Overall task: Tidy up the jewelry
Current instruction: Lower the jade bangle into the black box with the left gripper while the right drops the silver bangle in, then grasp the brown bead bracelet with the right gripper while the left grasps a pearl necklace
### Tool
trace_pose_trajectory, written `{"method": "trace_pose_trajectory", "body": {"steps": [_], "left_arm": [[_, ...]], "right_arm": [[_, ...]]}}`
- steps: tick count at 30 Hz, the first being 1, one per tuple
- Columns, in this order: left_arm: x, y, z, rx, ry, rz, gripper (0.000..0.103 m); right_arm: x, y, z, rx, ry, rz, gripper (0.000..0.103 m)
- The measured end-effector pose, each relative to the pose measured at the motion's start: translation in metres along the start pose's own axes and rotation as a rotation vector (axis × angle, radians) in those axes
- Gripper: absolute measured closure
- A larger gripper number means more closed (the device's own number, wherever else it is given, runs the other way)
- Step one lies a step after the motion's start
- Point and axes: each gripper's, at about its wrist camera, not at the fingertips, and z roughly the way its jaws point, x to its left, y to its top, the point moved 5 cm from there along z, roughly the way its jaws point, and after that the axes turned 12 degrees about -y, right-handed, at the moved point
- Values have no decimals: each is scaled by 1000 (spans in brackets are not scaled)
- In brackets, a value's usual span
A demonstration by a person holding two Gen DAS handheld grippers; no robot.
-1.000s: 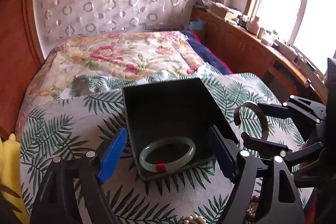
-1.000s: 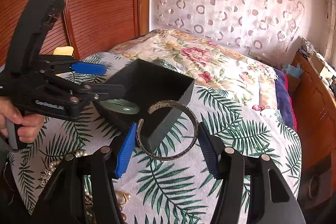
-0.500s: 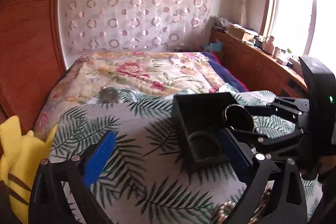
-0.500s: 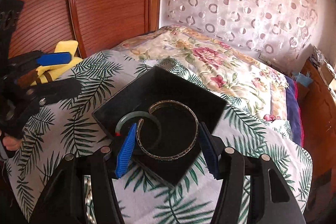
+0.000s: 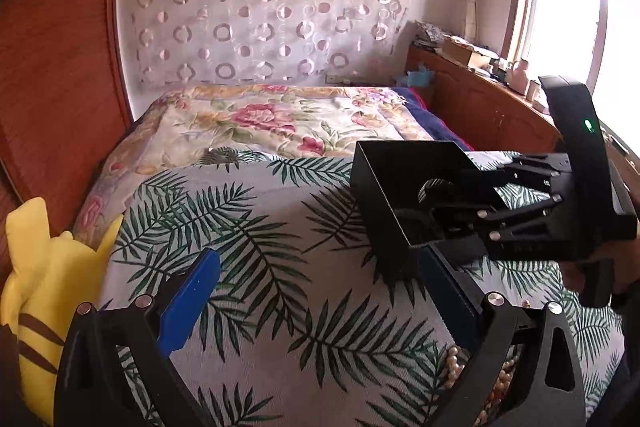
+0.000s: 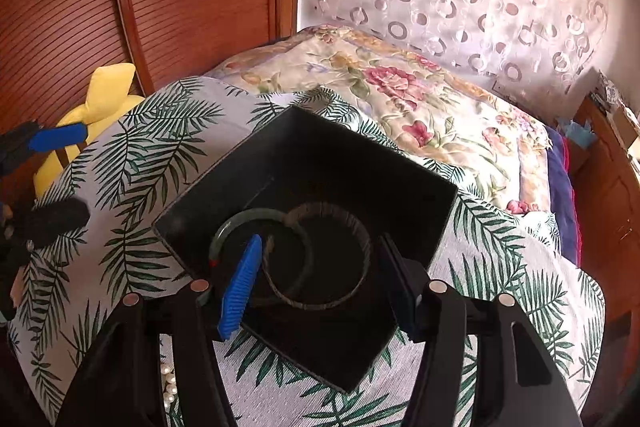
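Note:
A black open box (image 6: 320,163) stands on the palm-leaf cloth; it also shows in the left wrist view (image 5: 384,187). My right gripper (image 6: 320,279) is lowered into the box, shut on a dark metal cuff bracelet (image 6: 344,223) held across its fingers. A green jade bangle (image 6: 236,223) lies on the box floor, partly under the cuff. My left gripper (image 5: 320,299) is open and empty above the cloth, left of the box. A pile of pearl beads (image 5: 496,379) lies under its right finger.
A yellow plush toy (image 5: 36,275) lies at the cloth's left edge beside the wooden headboard (image 5: 60,67). A floral quilt (image 5: 280,119) covers the bed beyond. A wooden cabinet (image 5: 480,99) runs under the window at right. Pearls (image 6: 170,383) show near the right gripper.
My right gripper has carried the cuff bracelet over the box and down into it. My left gripper has drawn back to the left, away from the box.

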Motion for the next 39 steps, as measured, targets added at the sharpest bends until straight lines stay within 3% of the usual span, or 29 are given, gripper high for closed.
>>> {"method": "trace_pose_trajectory", "body": {"steps": [6,12,20,25,39], "left_arm": [[-12,-15,-7,19,-28,14,7],[-31,-43,-19,46,-73,24,7],[-52,-76,-31,62,-109,18,7],[-61,-88,-39,62,-124,0,7],[-64,-116,-49,108,-115,0,7]], "right_arm": [[-7,0,-21,-45,0,26,41],[-11,-44,-75,-111,47,30,42],[-13,-135,-99,-34,57,-3,71],[-11,-167,-99,13,47,-13,83],[0,-184,-97,46,62,-5,83]]}}
